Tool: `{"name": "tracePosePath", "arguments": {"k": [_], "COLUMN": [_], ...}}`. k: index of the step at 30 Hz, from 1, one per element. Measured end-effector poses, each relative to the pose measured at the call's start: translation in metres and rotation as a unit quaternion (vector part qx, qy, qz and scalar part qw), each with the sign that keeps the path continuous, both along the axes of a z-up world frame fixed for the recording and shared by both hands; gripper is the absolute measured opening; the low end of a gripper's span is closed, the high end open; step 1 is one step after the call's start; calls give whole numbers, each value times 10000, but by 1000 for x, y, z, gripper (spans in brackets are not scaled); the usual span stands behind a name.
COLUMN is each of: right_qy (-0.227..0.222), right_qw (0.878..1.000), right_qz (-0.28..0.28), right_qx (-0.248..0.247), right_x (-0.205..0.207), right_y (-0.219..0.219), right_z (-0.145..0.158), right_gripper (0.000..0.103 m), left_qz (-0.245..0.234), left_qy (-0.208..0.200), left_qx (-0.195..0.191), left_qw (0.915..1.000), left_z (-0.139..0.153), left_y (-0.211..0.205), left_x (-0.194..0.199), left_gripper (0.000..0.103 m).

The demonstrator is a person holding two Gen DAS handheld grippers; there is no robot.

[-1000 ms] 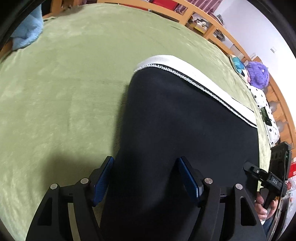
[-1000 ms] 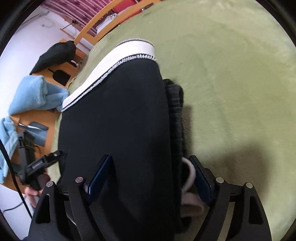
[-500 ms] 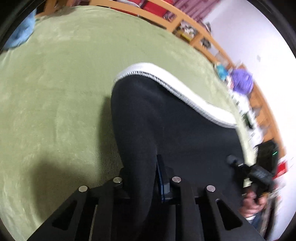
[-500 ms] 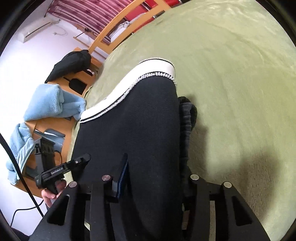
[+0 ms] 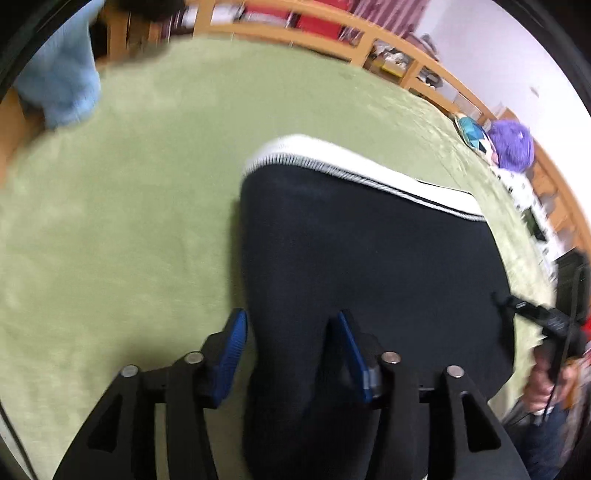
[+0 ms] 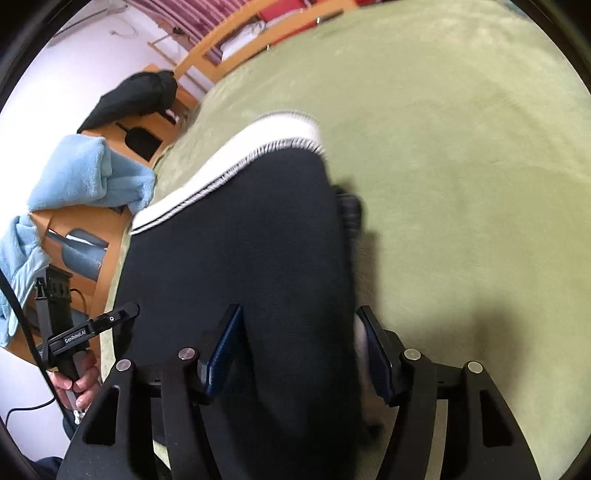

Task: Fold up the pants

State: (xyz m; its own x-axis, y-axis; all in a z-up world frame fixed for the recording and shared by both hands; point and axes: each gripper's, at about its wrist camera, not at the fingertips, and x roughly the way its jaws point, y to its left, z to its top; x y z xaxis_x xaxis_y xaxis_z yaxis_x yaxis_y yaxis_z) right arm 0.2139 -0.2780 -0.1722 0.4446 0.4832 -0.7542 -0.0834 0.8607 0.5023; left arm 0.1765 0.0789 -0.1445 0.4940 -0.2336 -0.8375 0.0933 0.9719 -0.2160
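- No boxes or bins here, only black pants [image 5: 369, 266] spread on a green blanket [image 5: 122, 229], running forward from both sets of fingers to a white band [image 5: 362, 173] at the far end.
- Left gripper [image 5: 291, 343]: its jaws have just been opening, blue pads [image 5: 232, 347] standing apart with a ridge of dark cloth between them; the left pad clears it, the right pad I cannot tell.
- Right gripper [image 6: 303, 347]: jaws likewise just opening, cloth bunched between the pads [image 6: 225, 343], which do not visibly pinch it.
- Right of the right fingers, a darker folded layer [image 6: 349, 210] peeks out at the pants' edge.
- Left of the left fingers lies open blanket; a blue towel [image 5: 62, 85] sits far off at its corner.
- Beyond the band stands a wooden rail [image 5: 332, 33], with a purple plush toy [image 5: 511, 146] far right.
- From the right wrist, a hand [image 6: 79, 384] holds the other gripper's handle, beside a wooden table [image 6: 77, 221] with a black garment [image 6: 136, 96].
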Motion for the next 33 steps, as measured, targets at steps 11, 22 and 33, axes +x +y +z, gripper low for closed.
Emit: {"name": "tracePosePath", "arguments": {"k": [11, 22, 33], "right_qy": [-1110, -581, -1491], "right_qw": [9906, 9913, 9799], "right_qz": [275, -198, -490], "right_qx": [-746, -1161, -1235], "right_x": [-103, -116, -124], "right_y": [31, 20, 50], "right_z": [24, 31, 157], "right_gripper": [32, 21, 76], "left_qz": [-411, 4, 173], "left_qy": [-268, -158, -953], "left_qx": [-119, -154, 71], "left_qw": [9987, 9998, 9953], "left_z": [-4, 21, 131], "left_y": [-8, 8, -48], "left_x": [-85, -107, -114], "left_gripper": [55, 62, 81]}}
